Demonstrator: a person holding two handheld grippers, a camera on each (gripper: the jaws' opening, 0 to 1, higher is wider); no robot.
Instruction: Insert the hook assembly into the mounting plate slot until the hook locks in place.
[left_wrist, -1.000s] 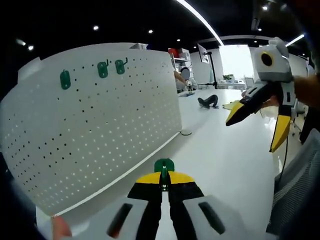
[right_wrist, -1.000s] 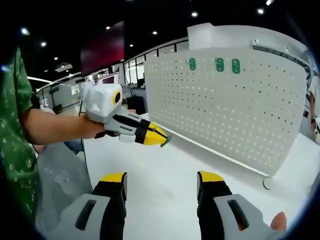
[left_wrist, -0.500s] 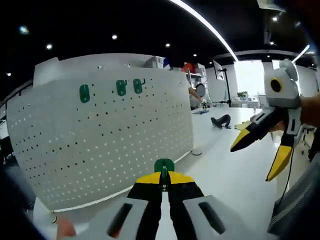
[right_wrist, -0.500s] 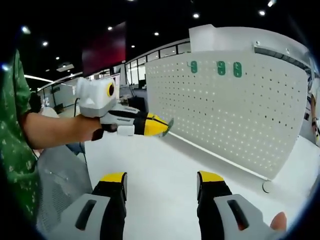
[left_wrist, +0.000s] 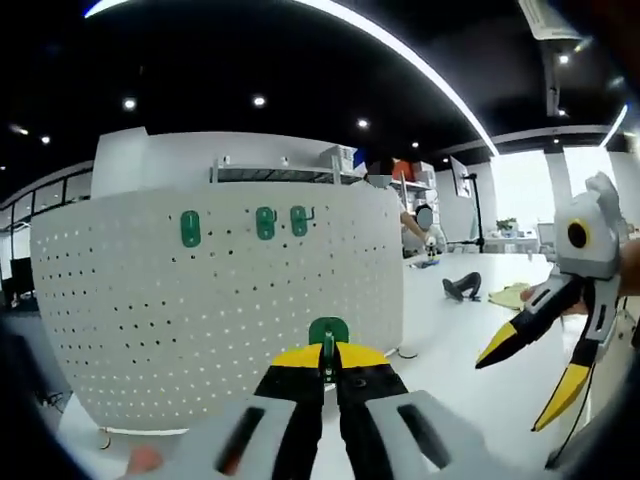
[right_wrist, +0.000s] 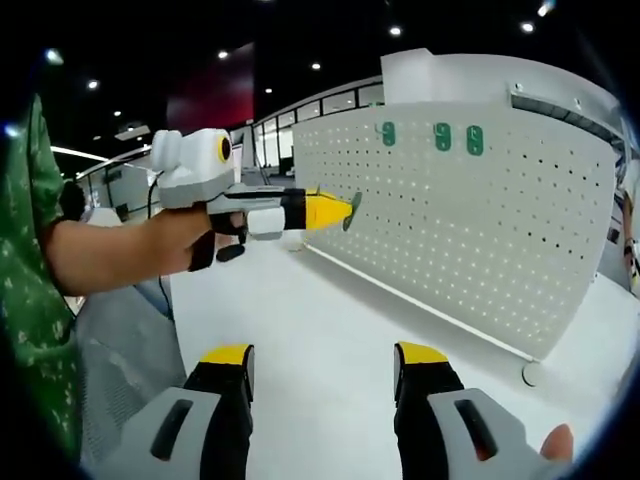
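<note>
Where the left gripper (left_wrist: 328, 362) pinches its yellow-tipped jaws together, a small green hook (left_wrist: 328, 331) pokes up between them, only its rounded top showing; the rest is buried in the grip. In the right gripper view that same tool reaches in from the left, held level in a hand (right_wrist: 195, 243), with the hook (right_wrist: 350, 210) a dark green sliver at its nose, near the white pegboard (right_wrist: 470, 230) but not touching it. Whether the hook has a peg or clip behind it, I cannot tell.

The pegboard stands upright on the white table (right_wrist: 330, 350). Three green hooks (left_wrist: 264, 222) sit in a row near its top, the rightmost with a thin metal arm sticking out; their shapes are too small to read clearly. No writing is legible anywhere.

The right gripper (right_wrist: 323, 375) has its jaws spread wide, nothing between them. A fingertip (right_wrist: 556, 441) peeks in at the lower edge, and a green patterned sleeve (right_wrist: 30, 300) is cut off at the left.
</note>
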